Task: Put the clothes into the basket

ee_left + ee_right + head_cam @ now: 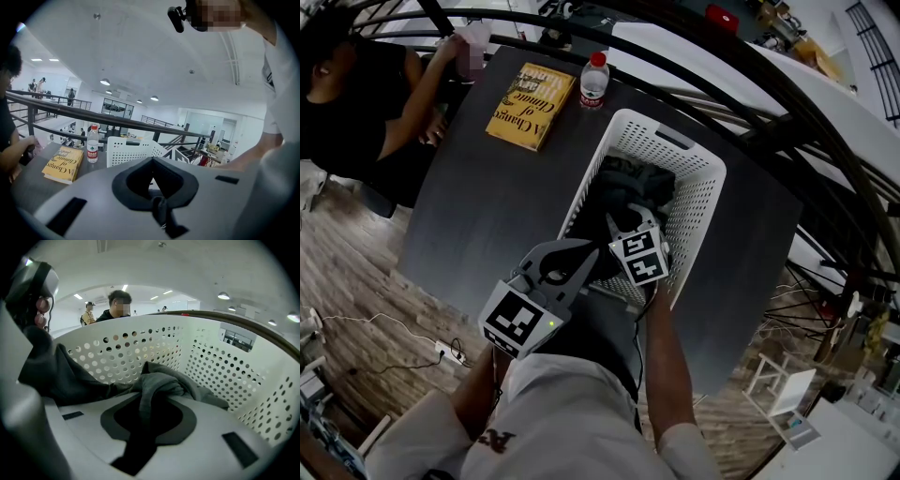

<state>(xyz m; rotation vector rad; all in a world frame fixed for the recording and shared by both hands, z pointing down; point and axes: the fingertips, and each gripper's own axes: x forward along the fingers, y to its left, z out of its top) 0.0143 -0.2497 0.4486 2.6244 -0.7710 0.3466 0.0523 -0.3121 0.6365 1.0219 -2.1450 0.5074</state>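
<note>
– Clothes (630, 183): where are they?
– Dark grey, heaped inside the white perforated laundry basket (705, 202), which stands toward the near edge of the tabletop (487, 206), right of its middle. The right gripper (623, 222) reaches down into the basket, its jaws pinched nearly together on a fold of a grey garment (161, 380).
– And the left gripper (584, 250)?
– Outside the basket's left wall, jaws together, nothing in them.
– What could go wrong?
– The fold runs deep between the right jaws, so on release it may snag and be dragged back up. Dark cloth also climbs the left wall (117, 352); if it lies over the rim, it could slip out.
– What can't you tell?
– Whether that cloth really crosses the rim, and how many garments there are. The basket's floor and near rim are covered, and the tabletop's near edge is hidden by the person's body.
</note>
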